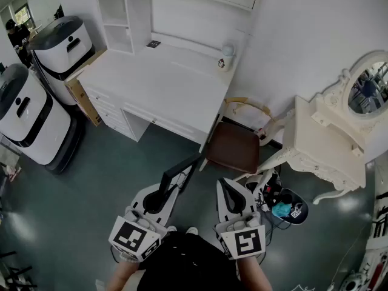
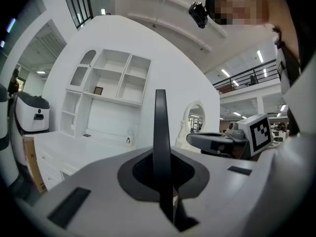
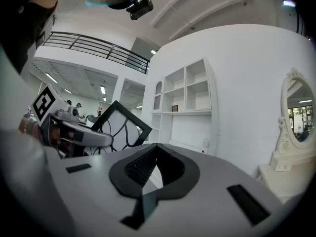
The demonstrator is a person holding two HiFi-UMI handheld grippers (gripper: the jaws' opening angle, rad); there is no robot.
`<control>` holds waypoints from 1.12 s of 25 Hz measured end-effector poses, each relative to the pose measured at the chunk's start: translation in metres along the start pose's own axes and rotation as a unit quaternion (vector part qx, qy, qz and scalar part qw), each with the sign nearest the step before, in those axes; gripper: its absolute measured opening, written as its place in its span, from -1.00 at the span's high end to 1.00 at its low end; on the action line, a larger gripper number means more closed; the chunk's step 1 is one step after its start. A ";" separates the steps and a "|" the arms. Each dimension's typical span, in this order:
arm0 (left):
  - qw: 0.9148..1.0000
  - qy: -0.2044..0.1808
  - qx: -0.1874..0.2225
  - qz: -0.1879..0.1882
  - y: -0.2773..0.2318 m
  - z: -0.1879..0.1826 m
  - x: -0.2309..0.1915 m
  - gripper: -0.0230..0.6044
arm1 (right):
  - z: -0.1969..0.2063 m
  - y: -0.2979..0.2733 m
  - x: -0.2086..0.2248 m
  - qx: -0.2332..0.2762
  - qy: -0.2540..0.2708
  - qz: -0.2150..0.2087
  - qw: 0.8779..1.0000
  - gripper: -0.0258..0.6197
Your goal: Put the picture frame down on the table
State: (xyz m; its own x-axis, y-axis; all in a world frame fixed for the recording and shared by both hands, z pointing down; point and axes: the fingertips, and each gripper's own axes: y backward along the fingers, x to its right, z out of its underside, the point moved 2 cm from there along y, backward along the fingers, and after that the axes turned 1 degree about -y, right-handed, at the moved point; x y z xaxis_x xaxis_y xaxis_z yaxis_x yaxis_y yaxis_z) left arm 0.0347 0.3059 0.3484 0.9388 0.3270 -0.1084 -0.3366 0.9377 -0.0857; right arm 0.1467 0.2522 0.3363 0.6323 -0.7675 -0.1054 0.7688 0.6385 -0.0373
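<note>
Well, the white desk [image 1: 157, 83] fills the upper middle of the head view, its top bare except for a cup [image 1: 226, 58] near its right end; I cannot tell what is in the cup. The shelves [image 1: 115, 17] at the desk's upper left look empty from above. In the left gripper view one compartment holds a small picture [image 2: 98, 90]. A brown chair [image 1: 233, 147] stands at the desk's lower right corner.

The picture frame [image 1: 179, 170] is off the desk, in the air at lower centre. My left gripper [image 1: 159, 200] clamps it by one edge. Its long side runs from my jaws up and right toward the desk, and in the left gripper view it stands edge-on and upright. My right gripper [image 1: 232, 199] is just beside it, jaws pressed together on nothing.

I judge the desk well apart from the frame, straight up the picture, so the left hand has to carry it there and tip it flat.
</note>
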 end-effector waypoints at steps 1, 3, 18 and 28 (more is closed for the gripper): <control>1.000 -0.001 0.000 -0.001 0.000 0.000 0.001 0.89 | 0.000 0.000 0.001 0.000 0.000 0.000 1.000 0.92; 1.000 -0.002 0.000 -0.002 -0.001 0.001 0.002 0.89 | 0.001 0.001 0.002 0.001 0.001 -0.001 1.000 0.92; 1.000 -0.005 -0.005 -0.023 -0.004 0.002 0.018 0.89 | 0.003 0.012 0.016 0.010 -0.043 -0.017 0.999 0.92; 0.999 -0.004 0.003 -0.036 -0.011 0.009 0.042 0.89 | 0.009 0.030 0.031 0.015 -0.053 -0.031 0.998 0.92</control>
State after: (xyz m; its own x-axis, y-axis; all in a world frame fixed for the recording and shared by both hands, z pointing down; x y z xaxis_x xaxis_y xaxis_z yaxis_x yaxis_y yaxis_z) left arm 0.0782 0.3106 0.3537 0.9611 0.2598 -0.0937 -0.2679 0.9595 -0.0871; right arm 0.1899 0.2474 0.3412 0.5884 -0.8086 0.0026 0.8086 0.5883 -0.0107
